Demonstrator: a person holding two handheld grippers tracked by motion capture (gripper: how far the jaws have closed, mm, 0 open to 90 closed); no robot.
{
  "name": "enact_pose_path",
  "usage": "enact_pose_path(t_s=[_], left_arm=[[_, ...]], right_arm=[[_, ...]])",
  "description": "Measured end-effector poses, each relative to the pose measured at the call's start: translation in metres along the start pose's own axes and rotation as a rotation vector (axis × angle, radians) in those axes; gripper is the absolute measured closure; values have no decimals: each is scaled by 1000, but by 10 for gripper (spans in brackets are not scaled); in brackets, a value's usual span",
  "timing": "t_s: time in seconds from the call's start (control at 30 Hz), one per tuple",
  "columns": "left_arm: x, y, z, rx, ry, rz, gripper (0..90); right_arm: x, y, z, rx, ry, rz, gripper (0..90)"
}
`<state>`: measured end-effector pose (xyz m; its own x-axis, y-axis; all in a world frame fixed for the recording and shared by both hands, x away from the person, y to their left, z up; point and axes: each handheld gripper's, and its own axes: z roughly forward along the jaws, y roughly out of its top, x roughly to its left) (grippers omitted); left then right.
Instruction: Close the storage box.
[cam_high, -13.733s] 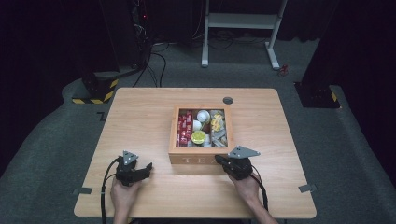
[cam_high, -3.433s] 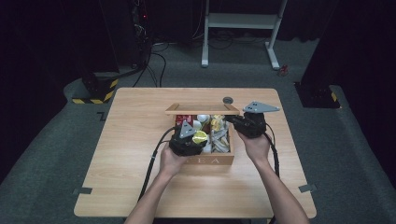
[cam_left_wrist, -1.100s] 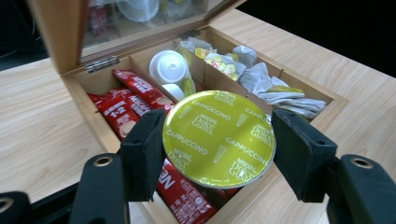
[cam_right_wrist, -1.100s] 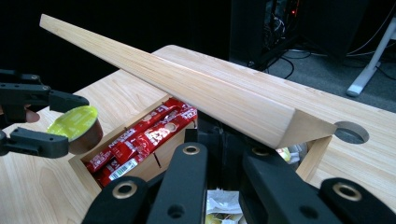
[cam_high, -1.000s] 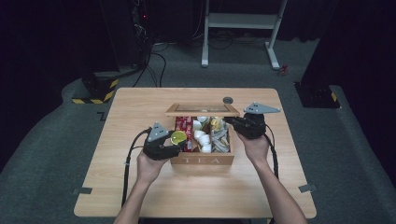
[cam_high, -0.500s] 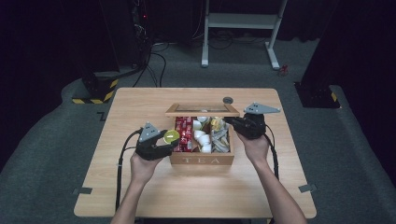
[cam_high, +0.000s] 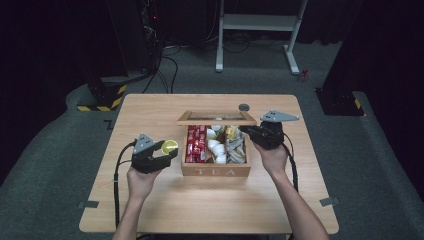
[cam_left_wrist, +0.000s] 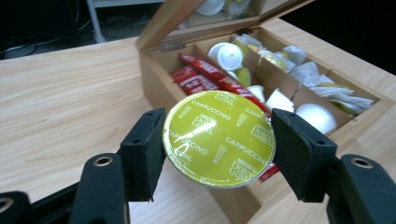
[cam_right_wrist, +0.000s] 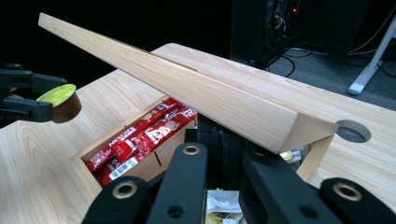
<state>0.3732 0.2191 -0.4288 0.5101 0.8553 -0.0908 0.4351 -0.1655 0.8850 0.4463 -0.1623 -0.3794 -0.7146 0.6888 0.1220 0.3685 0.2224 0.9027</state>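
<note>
A wooden tea box (cam_high: 215, 171) stands mid-table with its lid (cam_high: 216, 117) raised. My left gripper (cam_high: 169, 150) hovers over the table just left of the box, shut on a yellow-green cappuccino capsule (cam_high: 170, 146). In the left gripper view the capsule (cam_left_wrist: 219, 137) sits between both pads (cam_left_wrist: 144, 149), foil face toward the camera. My right gripper (cam_high: 245, 130) is at the box's back right, shut on the edge of the lid (cam_right_wrist: 187, 88) and holding it up. Red sachets (cam_high: 196, 145), white capsules (cam_high: 216, 147) and tea bags (cam_high: 235, 147) lie in the box.
A round cable hole (cam_high: 244, 107) sits in the table behind the box. Bare tabletop (cam_high: 150, 200) stretches left and in front of the box. On the floor beyond are a white stand (cam_high: 260, 22) and a black-and-yellow striped base (cam_high: 100, 97).
My left gripper has carried the capsule from above the box's left side out to the left, past the box wall. The right gripper and the lid have stayed put.
</note>
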Motion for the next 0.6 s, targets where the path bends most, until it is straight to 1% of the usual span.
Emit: enact_pose_path(t_s=[0.07, 0.1, 0.23, 0.43, 0.53, 0.57, 0.6], left_arm=[[1, -1, -1, 0, 4, -3, 384], [6, -3, -3, 1, 15, -8, 383], [14, -6, -8, -5, 32, -21, 384], [22, -12, -11, -8, 50, -45, 384], [24, -14, -11, -5, 53, -50, 384], [25, -15, -11, 1, 58, -49, 384], [26, -16, -10, 17, 66, -52, 384]], right_arm=[[0, 0, 0, 1, -1, -1, 897], [0, 0, 0, 2, -3, -1, 897], [1, 0, 0, 5, -6, 0, 897], [1, 0, 0, 5, -7, -4, 897], [1, 0, 0, 6, -7, -4, 897], [1, 0, 0, 7, -7, -5, 897], [1, 0, 0, 6, -7, -5, 897]])
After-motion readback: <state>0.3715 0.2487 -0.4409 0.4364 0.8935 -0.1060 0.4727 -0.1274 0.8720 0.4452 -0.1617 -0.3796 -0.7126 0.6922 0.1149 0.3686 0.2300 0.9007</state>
